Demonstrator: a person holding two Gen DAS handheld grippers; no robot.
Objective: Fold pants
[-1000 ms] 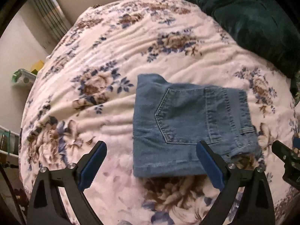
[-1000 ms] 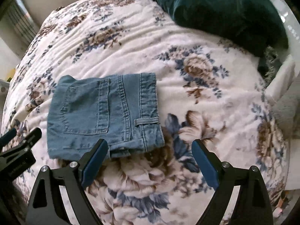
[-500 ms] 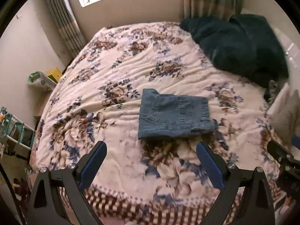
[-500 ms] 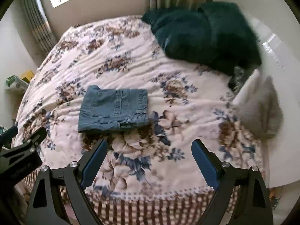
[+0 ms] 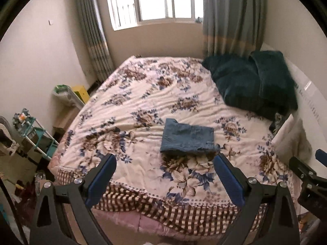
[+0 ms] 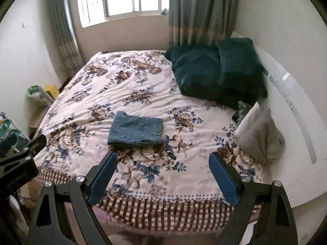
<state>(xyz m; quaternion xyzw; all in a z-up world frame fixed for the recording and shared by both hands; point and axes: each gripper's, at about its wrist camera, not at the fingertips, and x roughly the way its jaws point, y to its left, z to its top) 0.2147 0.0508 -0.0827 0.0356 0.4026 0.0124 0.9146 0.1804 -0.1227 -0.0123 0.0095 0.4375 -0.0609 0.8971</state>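
The pants (image 5: 188, 137) are seen as a compact blue rectangle near the middle of the bed (image 5: 143, 94), well short of the dark green pillows (image 5: 251, 83) at the far right. The left gripper (image 5: 164, 175) is held off the near edge, fingers released and empty; the right gripper (image 6: 162, 173) likewise, spread wide with nothing grasped. The fold is judged complete. If anything is tidied, the slightly ragged near right corner should be squared gently, without the layers being dragged.
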